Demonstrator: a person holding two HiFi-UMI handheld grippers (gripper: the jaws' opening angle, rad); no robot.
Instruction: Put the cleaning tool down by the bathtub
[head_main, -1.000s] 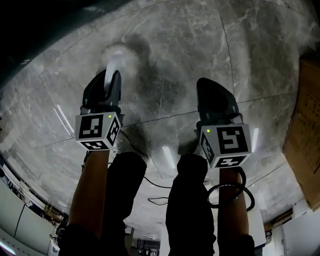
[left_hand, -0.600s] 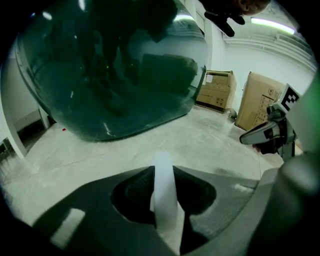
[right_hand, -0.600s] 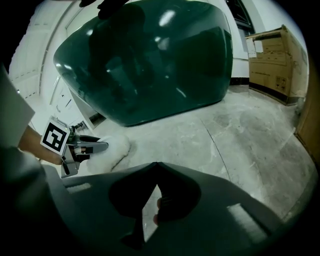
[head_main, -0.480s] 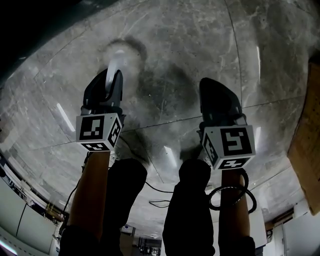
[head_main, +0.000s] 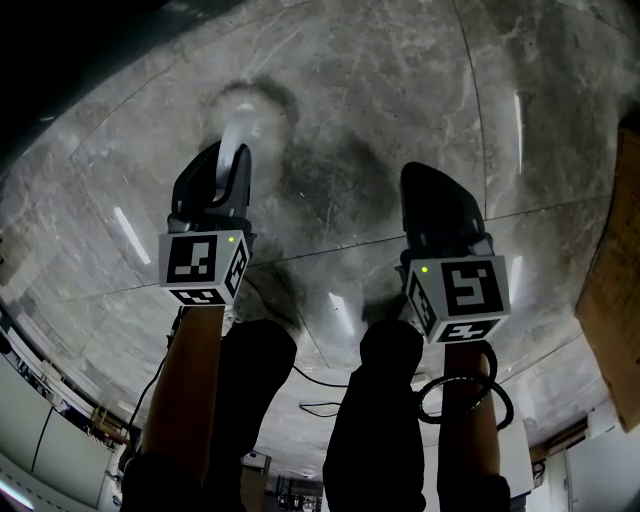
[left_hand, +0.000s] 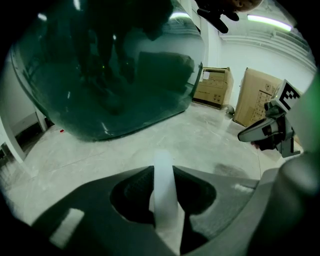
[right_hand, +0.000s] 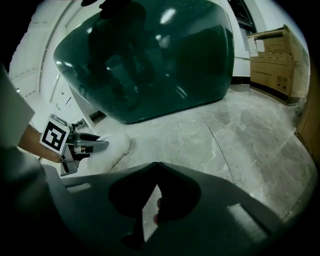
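Observation:
The cleaning tool is a white handle (left_hand: 163, 196) ending in a fluffy white head (head_main: 243, 106) that rests on or just over the grey marble floor. My left gripper (head_main: 229, 152) is shut on the handle; in the right gripper view the fluffy head (right_hand: 113, 145) shows beside it. The dark green bathtub (left_hand: 110, 65) rises just ahead of both grippers and fills the top of the right gripper view (right_hand: 150, 60). My right gripper (head_main: 419, 176) hangs to the right of the tool, shut, with nothing between its jaws.
Cardboard boxes (left_hand: 214, 86) stand along the white wall to the right of the tub, and another box (head_main: 622, 270) sits at the right edge of the head view. The person's legs and a black cable (head_main: 318, 404) are below the grippers.
The left gripper with the tool has edged slightly right. The floor and the cardboard box have slid a little rightward in the head view. Both grippers stay shut as before.

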